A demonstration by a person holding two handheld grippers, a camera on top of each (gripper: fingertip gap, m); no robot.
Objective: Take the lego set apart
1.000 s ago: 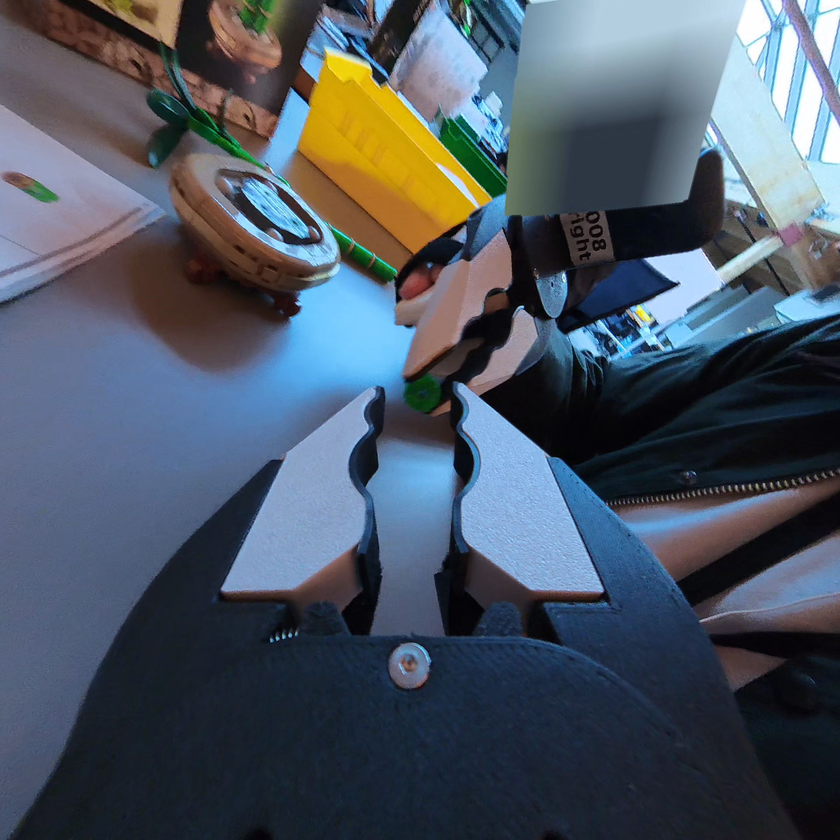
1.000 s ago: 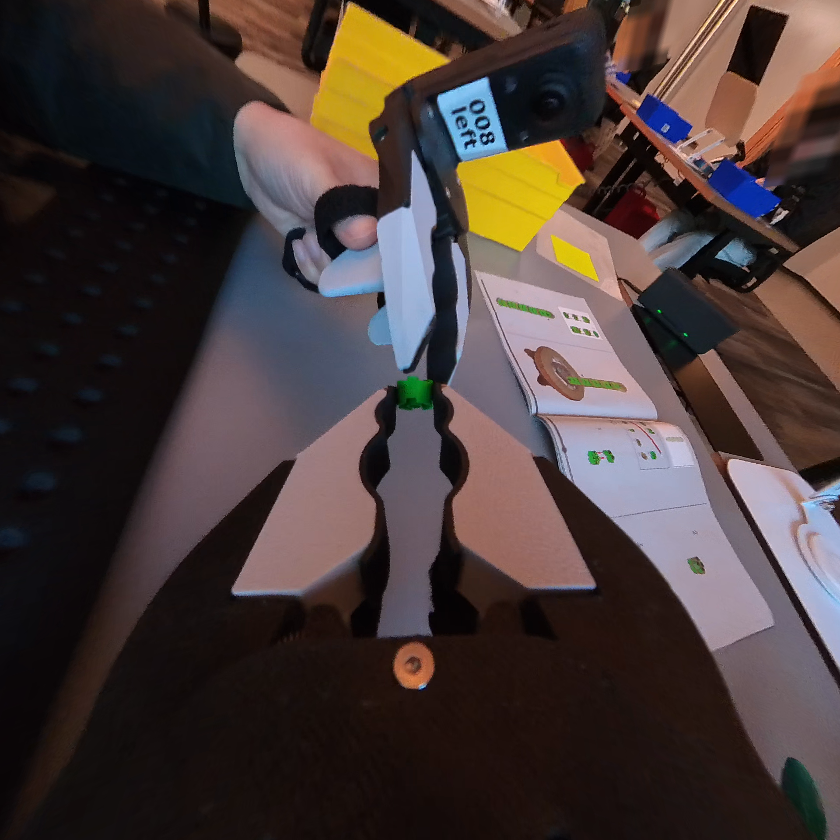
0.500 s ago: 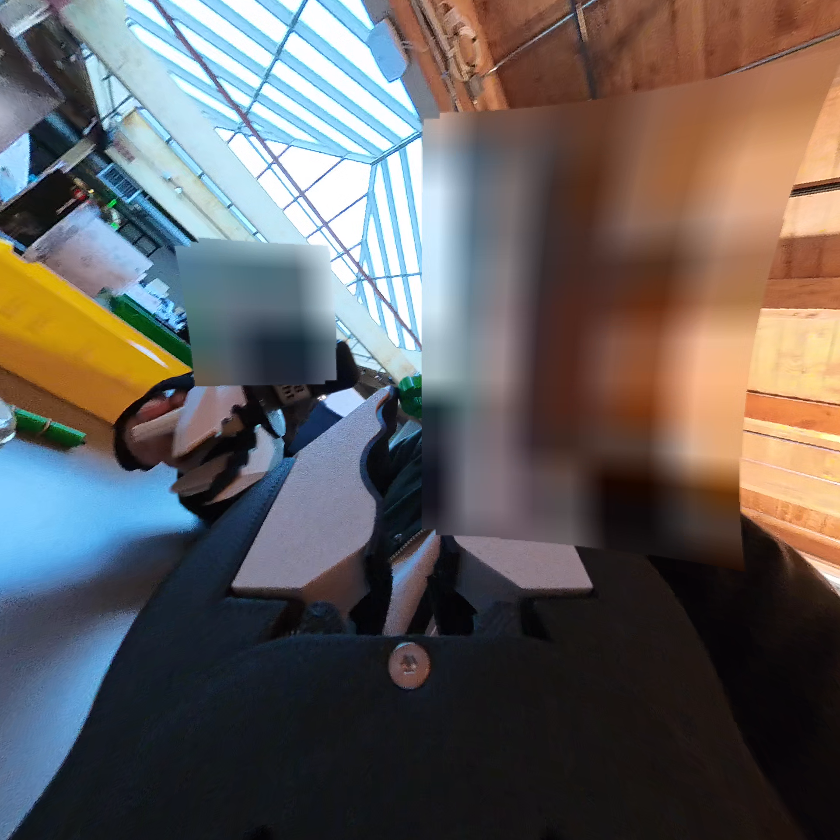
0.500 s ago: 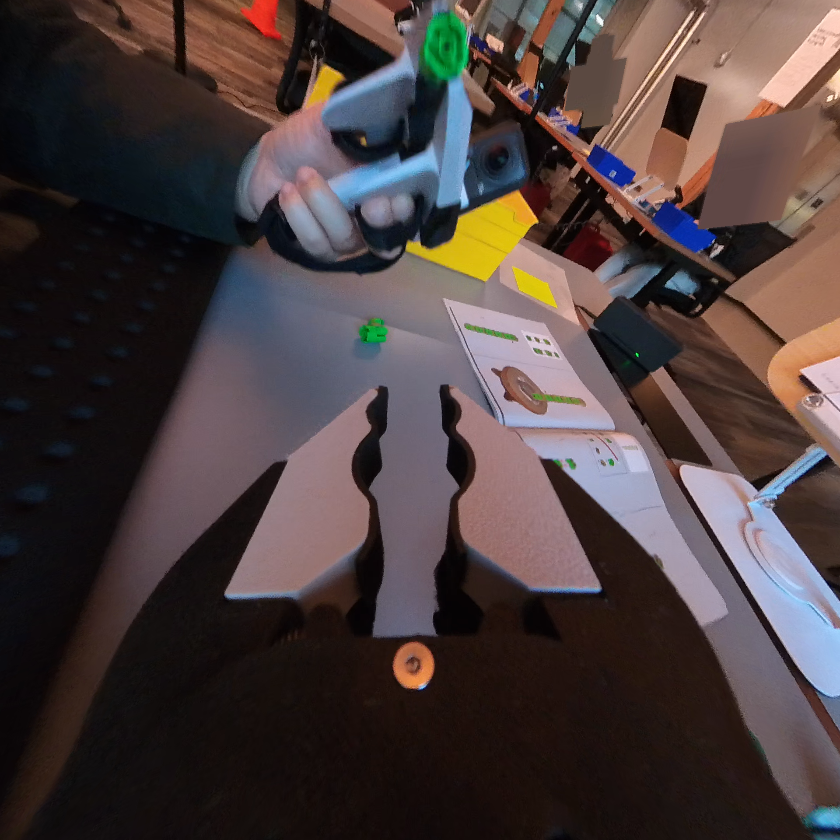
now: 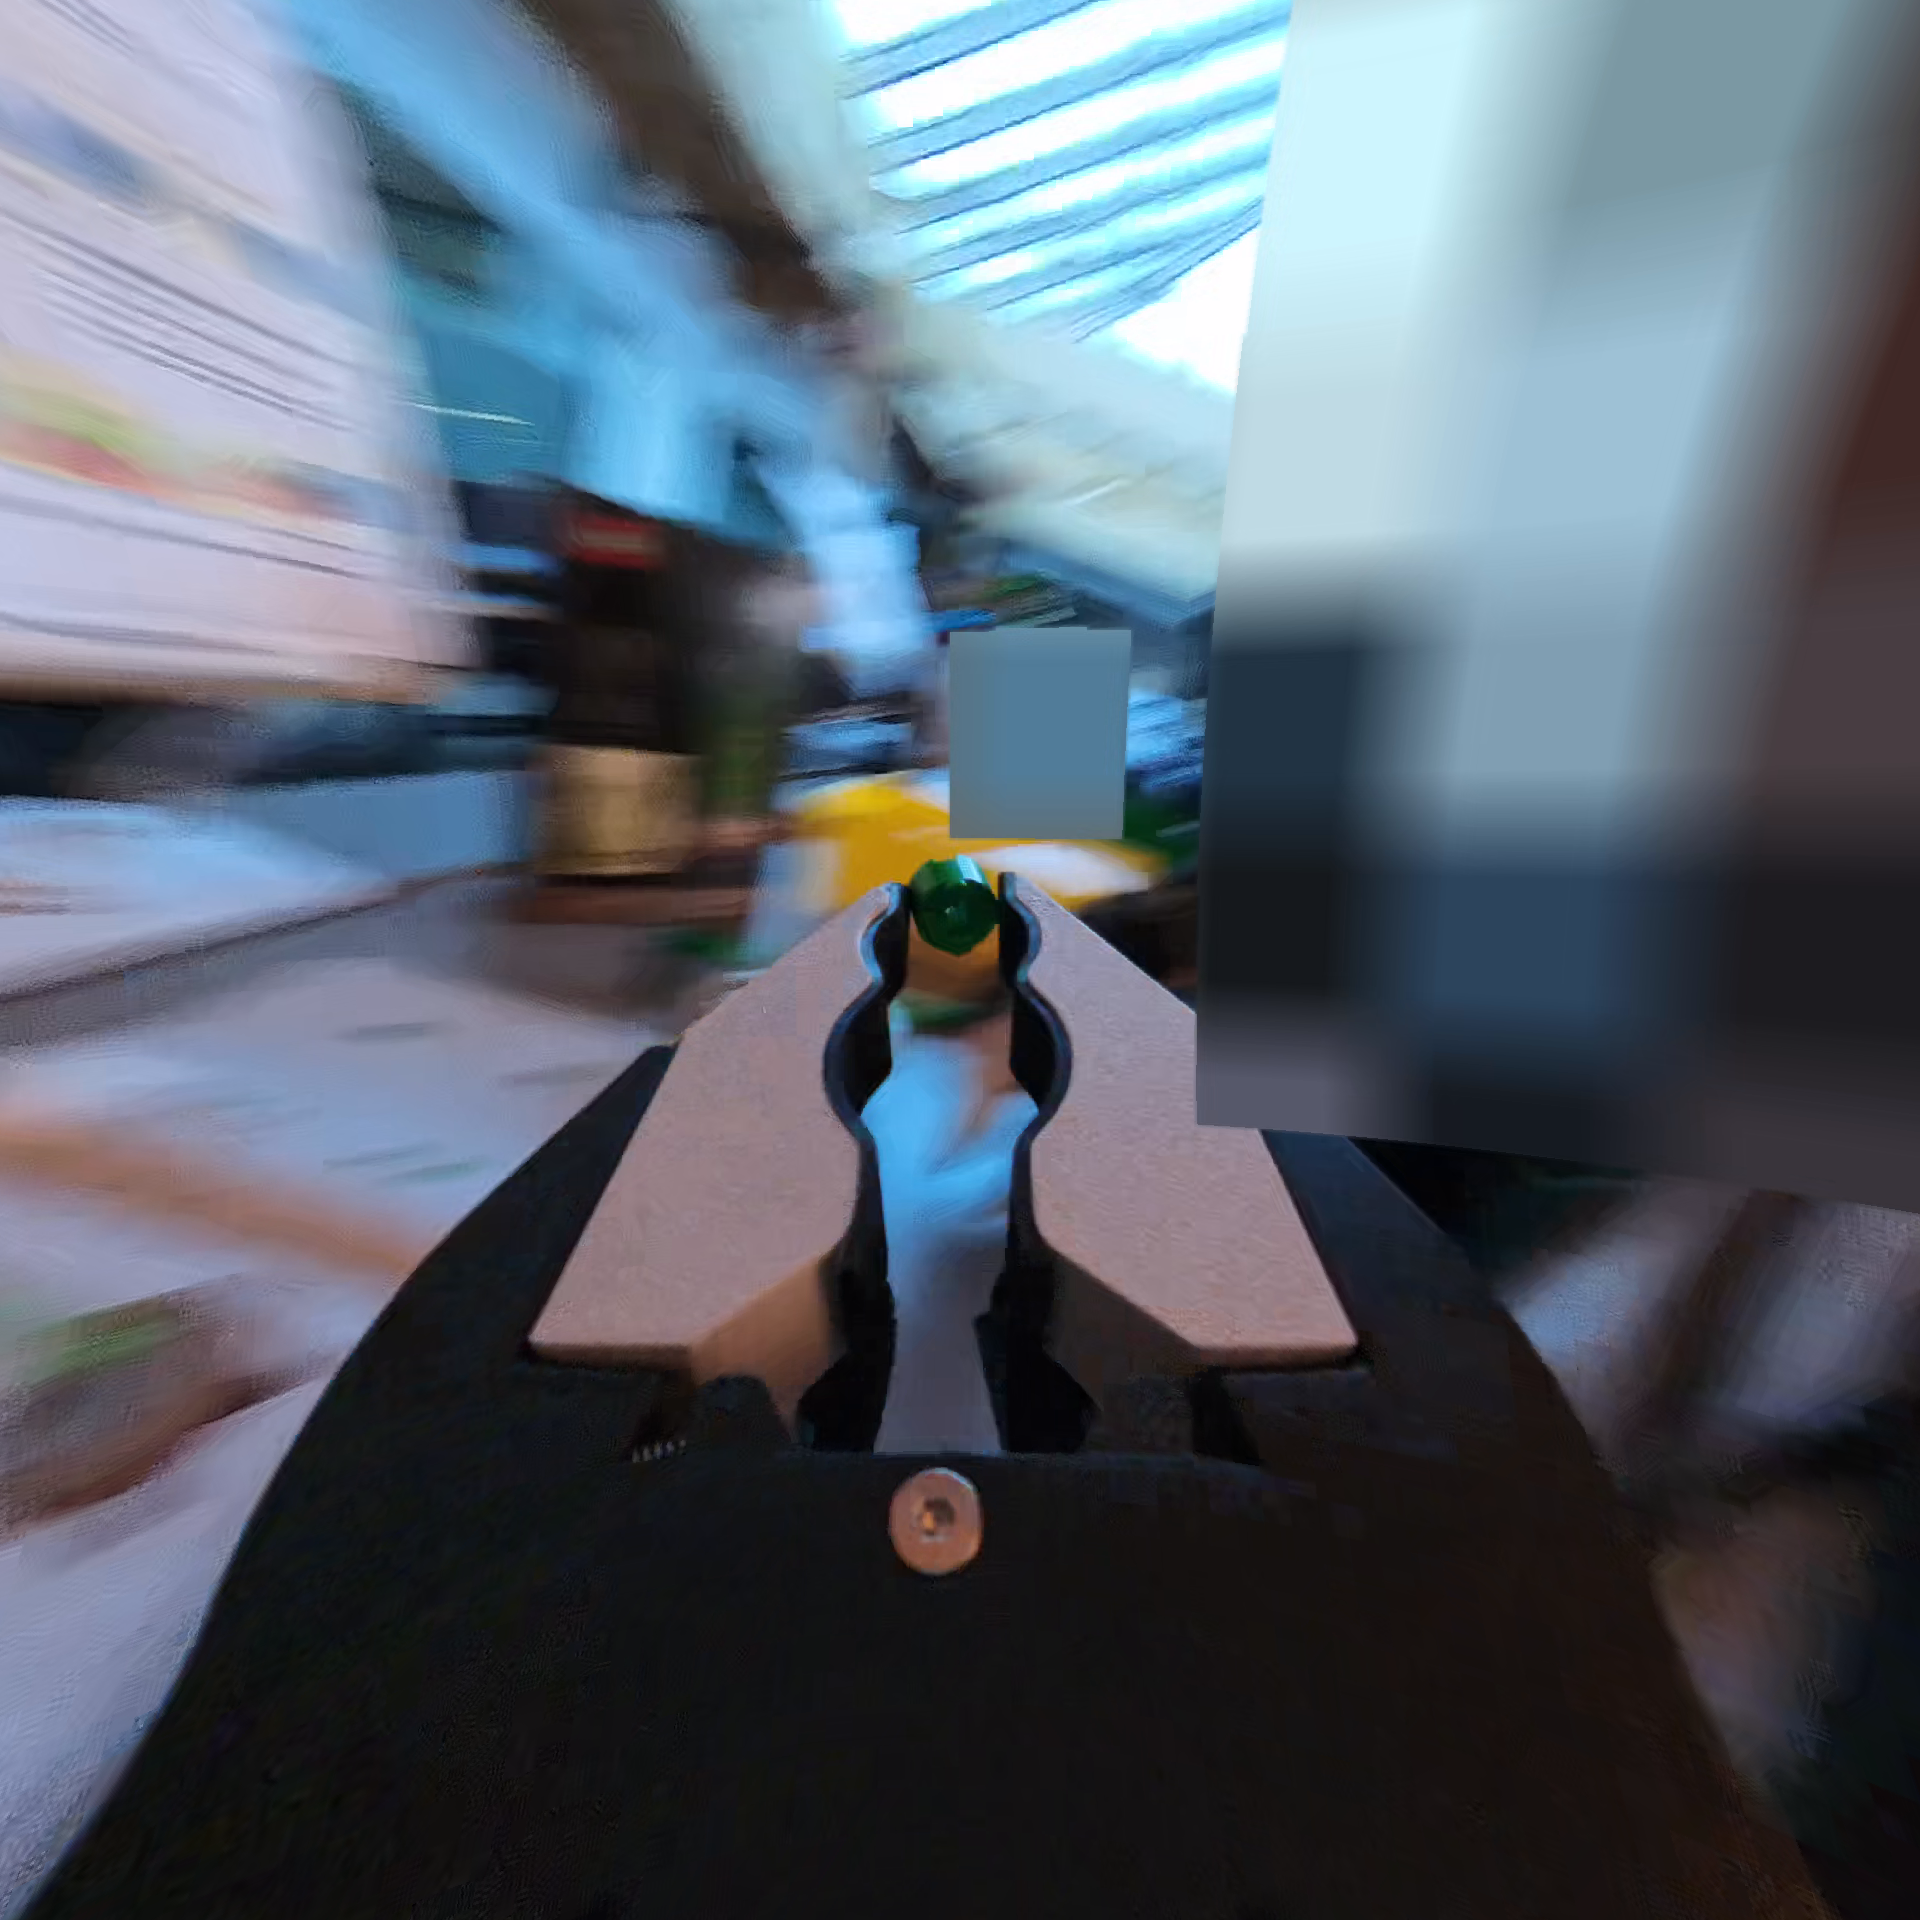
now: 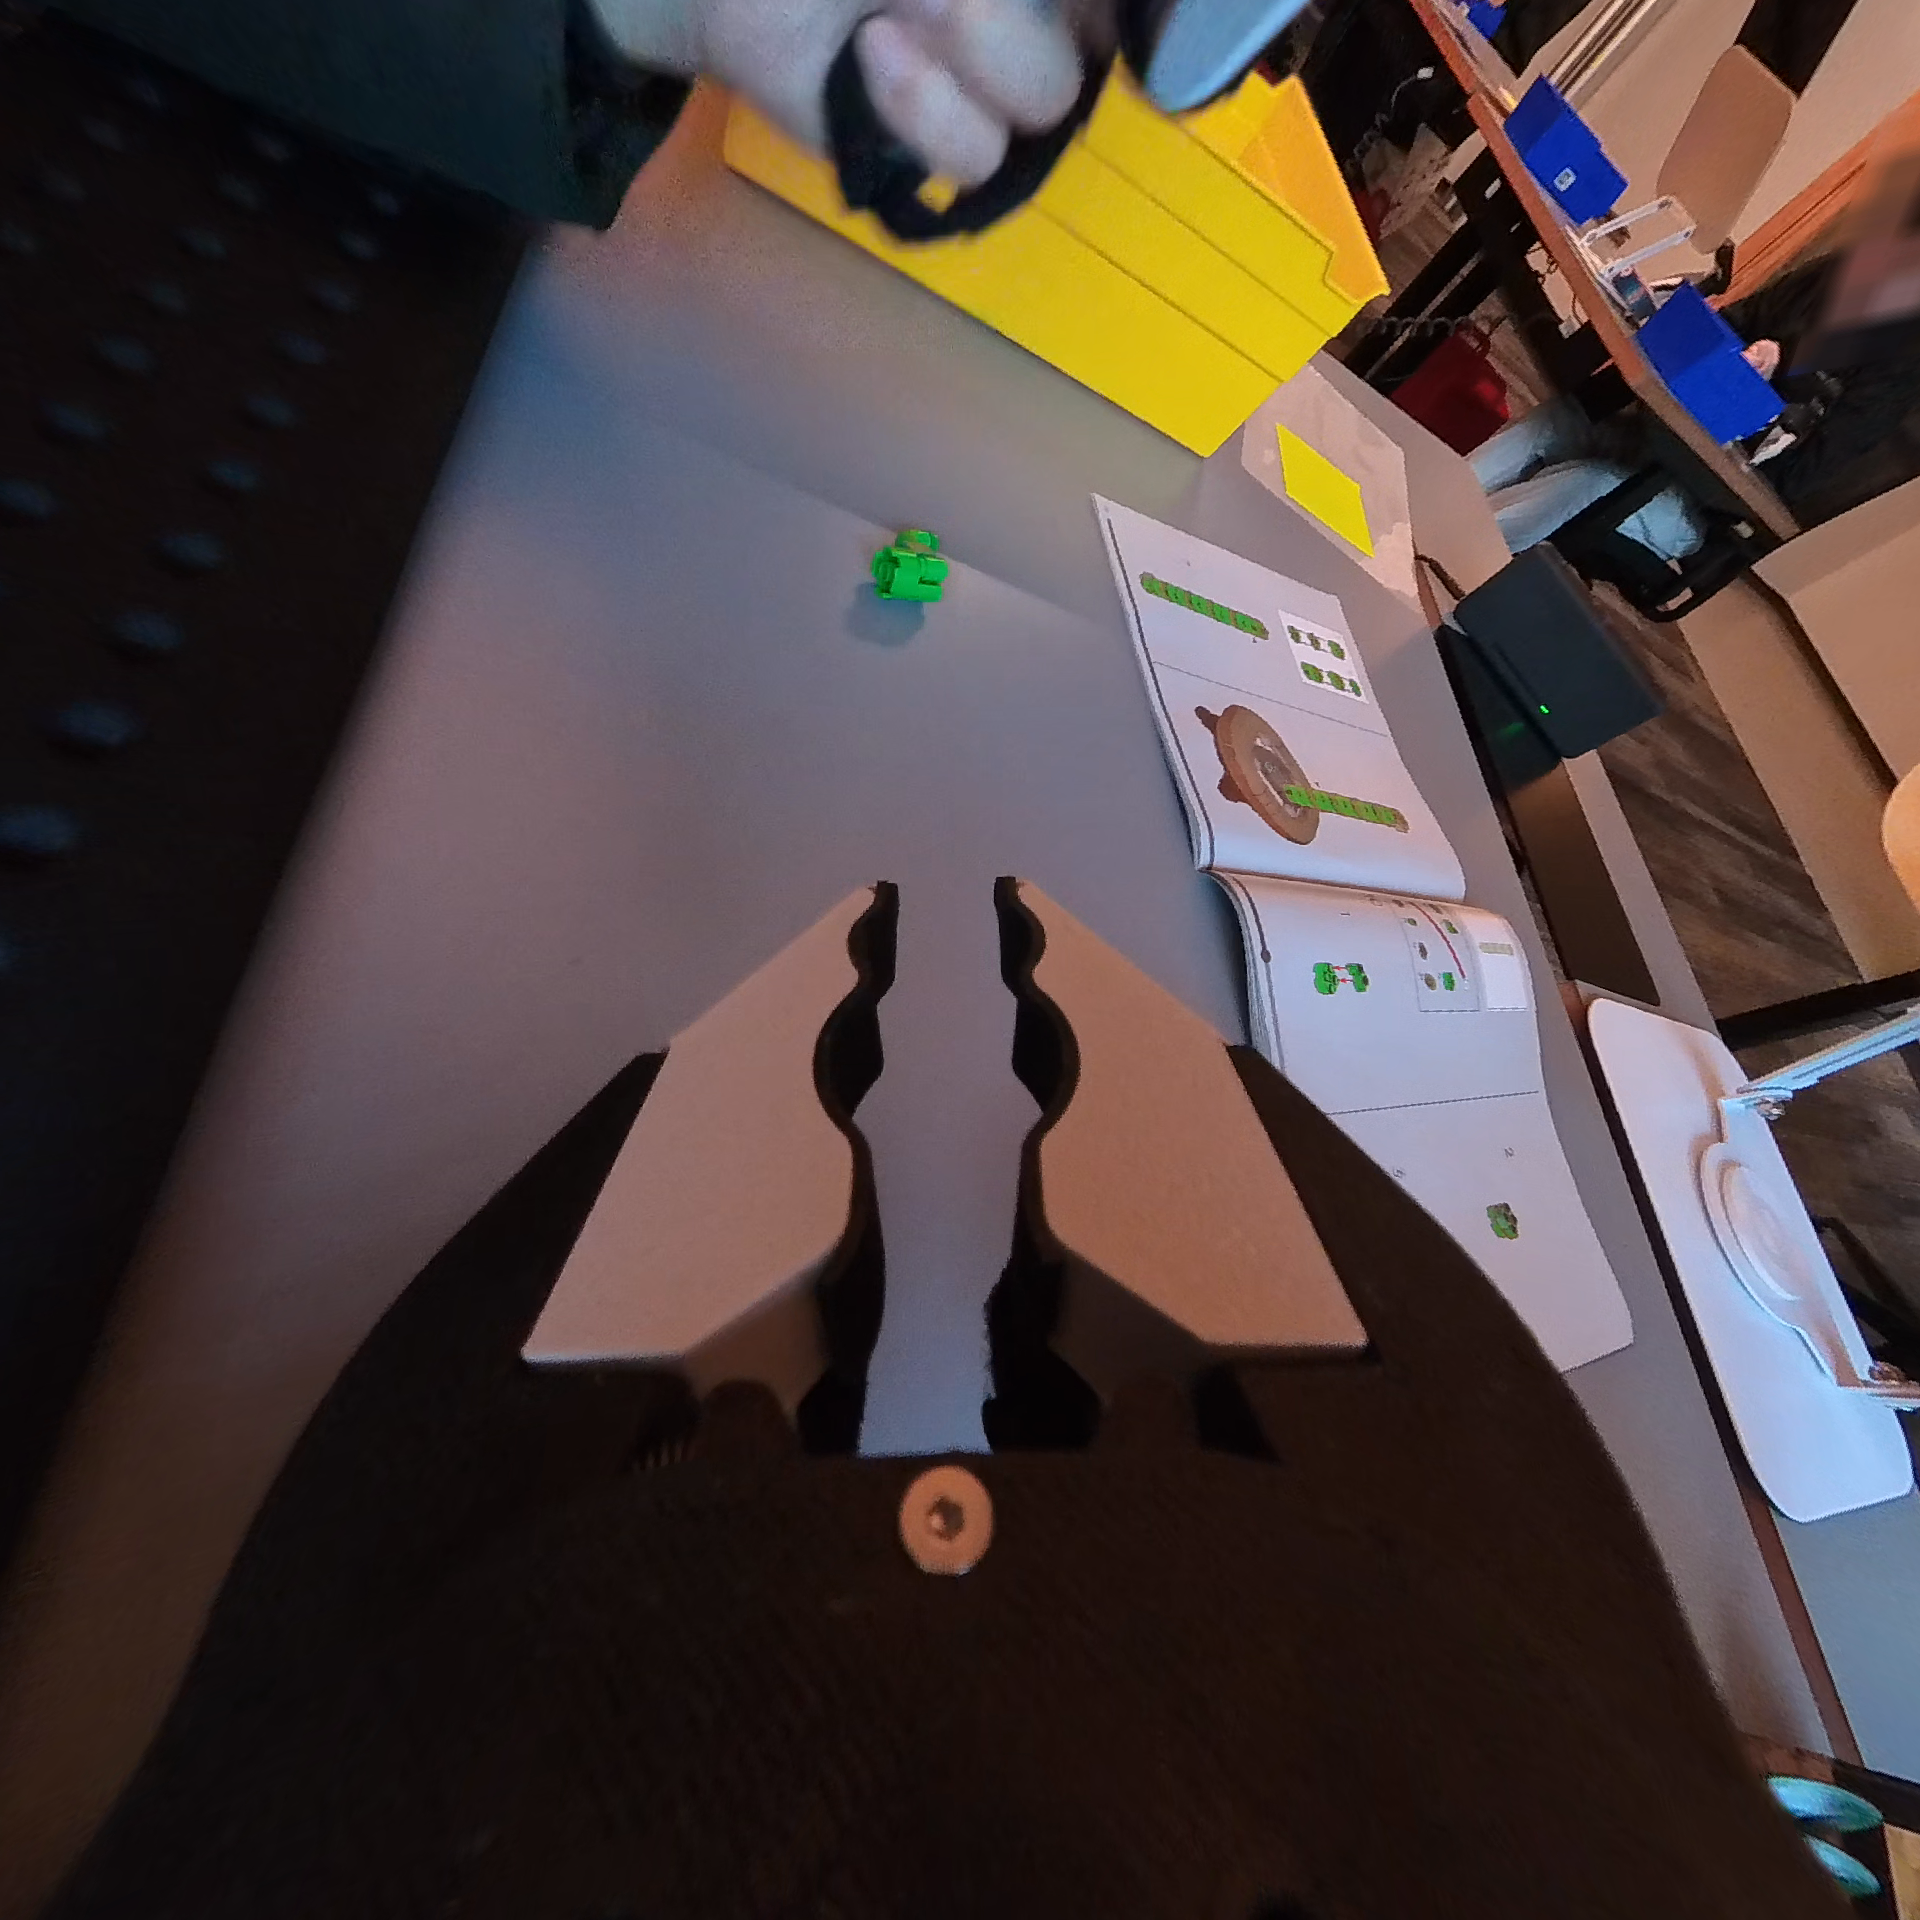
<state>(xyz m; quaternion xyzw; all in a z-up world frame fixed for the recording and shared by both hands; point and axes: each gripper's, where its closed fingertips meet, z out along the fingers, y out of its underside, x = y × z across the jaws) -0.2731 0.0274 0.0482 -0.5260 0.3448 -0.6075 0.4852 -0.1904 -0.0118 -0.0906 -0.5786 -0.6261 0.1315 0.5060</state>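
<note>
My left gripper (image 5: 951,909) is shut on a small round green lego piece (image 5: 951,912), pinched at the fingertips and held up in the air; the scene behind it is motion-blurred. My right gripper (image 6: 945,894) is open and empty above the grey table (image 6: 623,831). A small bright green lego piece (image 6: 907,567) lies loose on the table ahead of the right gripper. The hand holding the left gripper (image 6: 935,94) shows at the top of the right wrist view.
A yellow bin (image 6: 1143,281) stands at the table's far side. An open instruction booklet (image 6: 1351,914) lies to the right, with a white tray (image 6: 1725,1247) and a black box (image 6: 1548,665) beyond it. A dark perforated surface (image 6: 156,520) lies on the left.
The right gripper let go of the green piece, which now lies on the table, and drew back. The left gripper took away the round green piece and swings fast.
</note>
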